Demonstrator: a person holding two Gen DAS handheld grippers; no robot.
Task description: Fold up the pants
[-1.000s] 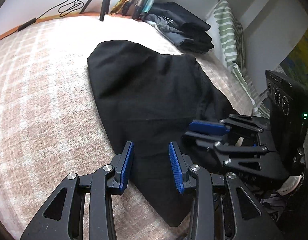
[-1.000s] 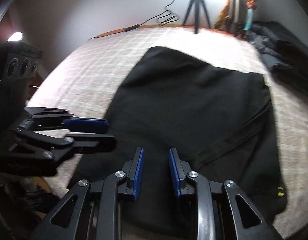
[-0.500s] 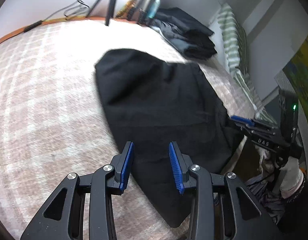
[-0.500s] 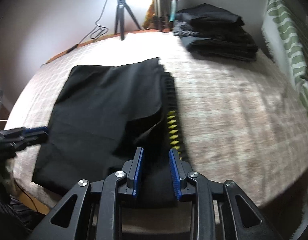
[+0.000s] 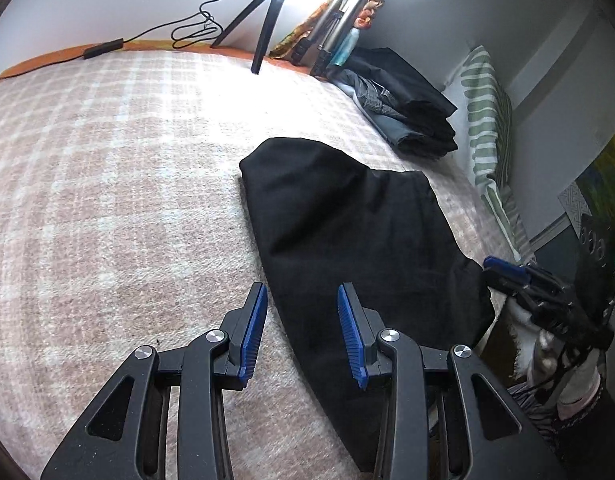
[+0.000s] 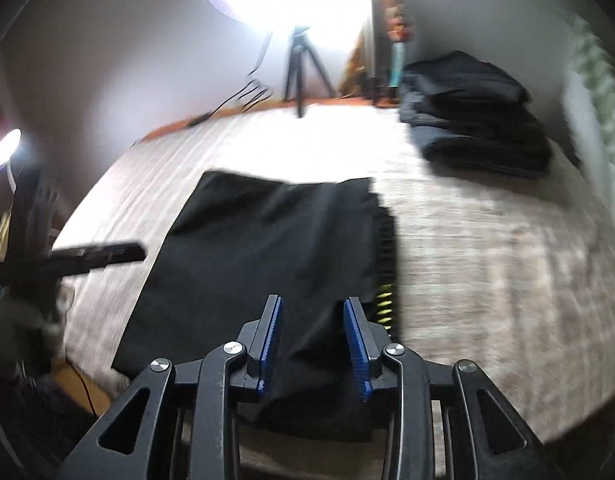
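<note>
Black pants (image 5: 347,232) lie folded flat on the pink checked bed cover (image 5: 107,200). My left gripper (image 5: 301,332) is open and empty, low over the pants' near left edge. My right gripper (image 6: 313,340) is open and empty, over the near end of the pants (image 6: 267,248), beside a strip with yellow marks (image 6: 383,300). The right gripper also shows in the left wrist view (image 5: 507,274) at the bed's right edge. The left gripper shows blurred in the right wrist view (image 6: 95,256) at the left.
A stack of folded dark clothes (image 5: 403,108) sits at the far right of the bed, also in the right wrist view (image 6: 475,120). A green striped pillow (image 5: 487,128) lies beside it. Tripods (image 5: 267,12) and a cable (image 5: 187,32) stand at the far edge.
Both grippers have drawn apart. The left gripper moved left to the pants' left edge. The right gripper swung to the pants' right end. Both stayed open.
</note>
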